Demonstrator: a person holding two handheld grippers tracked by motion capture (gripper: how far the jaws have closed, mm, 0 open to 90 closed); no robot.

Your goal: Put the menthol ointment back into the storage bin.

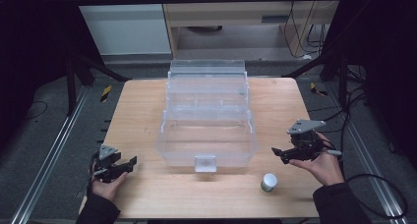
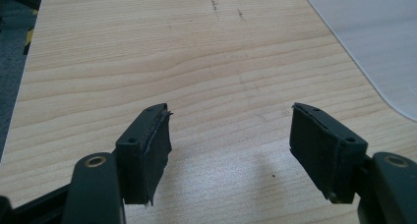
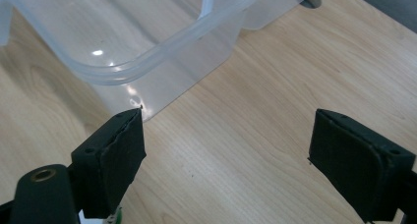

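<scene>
Clear plastic box (image 1: 207,135) sits open mid-table, white-capped jar (image 1: 268,182) nearby.

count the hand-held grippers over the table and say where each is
2. The left hand-held gripper is at the table's near left corner, jaws open. The right hand-held gripper is right of the clear plastic box, jaws open, above the small white jar.
</scene>
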